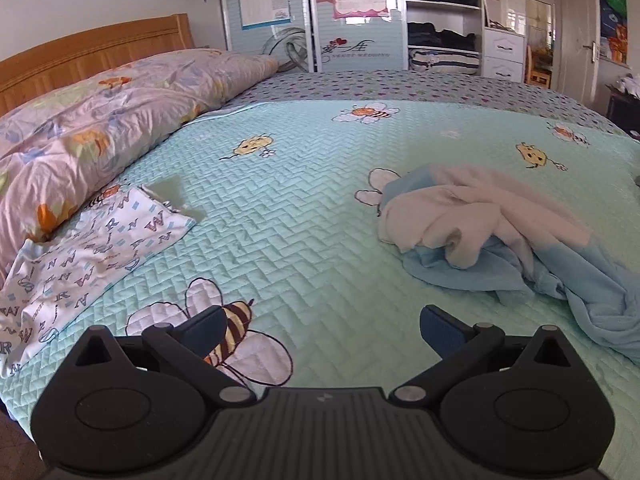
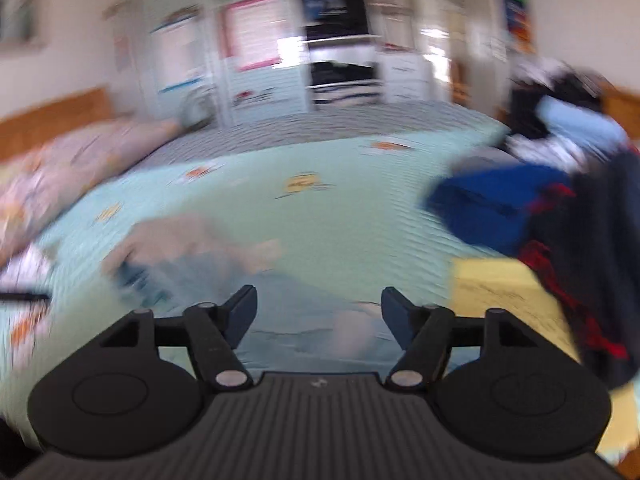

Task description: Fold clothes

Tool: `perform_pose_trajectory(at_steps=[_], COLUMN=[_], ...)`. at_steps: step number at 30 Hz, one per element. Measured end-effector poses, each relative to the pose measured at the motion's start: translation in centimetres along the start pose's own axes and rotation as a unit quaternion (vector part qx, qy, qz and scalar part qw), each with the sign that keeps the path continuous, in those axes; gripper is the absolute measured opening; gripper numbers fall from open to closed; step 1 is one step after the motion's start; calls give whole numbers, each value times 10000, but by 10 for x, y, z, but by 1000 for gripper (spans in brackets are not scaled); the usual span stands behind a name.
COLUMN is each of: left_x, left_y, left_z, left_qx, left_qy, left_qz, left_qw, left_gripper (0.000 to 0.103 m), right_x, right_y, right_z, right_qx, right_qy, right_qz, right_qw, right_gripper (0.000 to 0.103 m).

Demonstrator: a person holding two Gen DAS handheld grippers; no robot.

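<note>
A crumpled white and light blue garment (image 1: 504,236) lies on the mint bee-print bedspread (image 1: 288,216), to the right in the left wrist view. My left gripper (image 1: 320,326) hovers open above the bedspread near the bed's front edge, left of that garment, with nothing between its fingers. The right wrist view is blurred. There the same pale garment (image 2: 188,256) shows ahead and to the left, and my right gripper (image 2: 318,316) stands open over the bedspread (image 2: 340,216) with nothing between its fingers.
A folded white cloth printed with letters (image 1: 80,256) lies at the left beside a floral duvet (image 1: 100,120) and wooden headboard (image 1: 92,52). A pile of dark blue, red and black clothes (image 2: 560,216) sits at the right, with a yellow sheet (image 2: 504,304) under it. Wardrobes (image 1: 352,16) stand behind the bed.
</note>
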State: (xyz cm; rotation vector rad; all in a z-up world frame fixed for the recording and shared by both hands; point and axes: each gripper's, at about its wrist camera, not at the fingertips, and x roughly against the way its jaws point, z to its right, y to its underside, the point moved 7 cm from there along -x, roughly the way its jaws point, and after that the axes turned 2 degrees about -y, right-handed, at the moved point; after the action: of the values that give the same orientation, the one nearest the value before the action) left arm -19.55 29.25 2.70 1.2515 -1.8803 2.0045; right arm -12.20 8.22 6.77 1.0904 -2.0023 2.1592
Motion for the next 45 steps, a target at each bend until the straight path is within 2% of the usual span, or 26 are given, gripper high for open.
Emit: perform_pose_trajectory(at_steps=[2, 5, 9, 12, 13, 14, 15, 16, 18, 20, 23, 25, 29, 31, 33, 35, 36, 37, 39, 42, 43, 45], left_x=[2, 3, -3, -9, -10, -11, -11, -12, -13, -14, -18, -22, -30, -33, -36, -37, -37, -36, -35, -35, -36, -41], left_y=[0, 1, 6, 8, 8, 7, 6, 5, 2, -1, -4, -4, 0, 3, 7, 9, 10, 9, 8, 5, 4, 3], left_z=[11, 20, 23, 25, 26, 27, 28, 29, 28, 22, 10, 3, -1, 1, 2, 2, 1, -1, -5, -10, -11, -11], left_qx=[-214, -423, -542, -653, -703, -740, -775, -810, -837, -788, -660, -558, -494, -492, -492, -478, -466, -437, -377, -299, -269, -189], left_qy=[75, 40, -25, -82, -96, -112, -130, -147, -232, -329, -449, -513, -625, -612, -606, -632, -649, -657, -661, -648, -622, -544], left_qz=[7, -7, -153, -271, -304, -322, -337, -353, -366, -387, -445, -518, -629, -698, -768, -814, -821, -817, -802, -772, -771, -822], left_qw=[9997, 9991, 9984, 9975, 9970, 9967, 9963, 9960, 9955, 9956, 9958, 9958, 9948, 9945, 9940, 9935, 9934, 9935, 9939, 9945, 9947, 9950], left_gripper=[103, 103, 103, 103, 103, 103, 103, 103, 103, 103, 103, 103, 103, 103, 103, 102, 102, 102, 102, 102, 103, 103], right_x=[-16, -43, -73, -99, -106, -112, -116, -117, -107, -81, -28, 5, 47, 51, 49, 37, 31, 25, 21, 22, 18, 2], right_y=[-1, 3, 10, 16, 18, 19, 20, 19, 16, 9, -4, -6, 10, 23, 34, 38, 37, 37, 30, 6, -2, -14], right_z=[-36, -73, -92, -84, -79, -74, -69, -66, -62, -55, -35, -27, -41, -51, -58, -58, -58, -59, -70, -77, -73, -65], right_qx=[795, 1623, 2038, 1801, 1605, 1340, 1013, 700, 326, -303, -1211, -1300, -1046, -844, -686, -714, -748, -781, -797, -1076, -1185, -1220], right_qy=[-52, -233, -445, -558, -617, -739, -892, -1043, -1264, -1717, -2564, -3042, -4030, -4163, -4105, -3805, -3718, -3629, -3793, -4144, -4025, -3415], right_qz=[-122, -406, -736, -1085, -1199, -1291, -1341, -1327, -1130, -836, -278, -91, -369, -641, -876, -1022, -1142, -1262, -1321, -887, -752, -565], right_qw=[9967, 9856, 9752, 9761, 9778, 9798, 9817, 9832, 9850, 9811, 9585, 9437, 9084, 9030, 9051, 9163, 9182, 9199, 9123, 8994, 9046, 9302], right_gripper=[72, 72, 72, 70, 65, 57, 33, 20, 19, 18, 16, 16, 16, 16, 17, 22, 32, 50, 70, 72, 73, 73])
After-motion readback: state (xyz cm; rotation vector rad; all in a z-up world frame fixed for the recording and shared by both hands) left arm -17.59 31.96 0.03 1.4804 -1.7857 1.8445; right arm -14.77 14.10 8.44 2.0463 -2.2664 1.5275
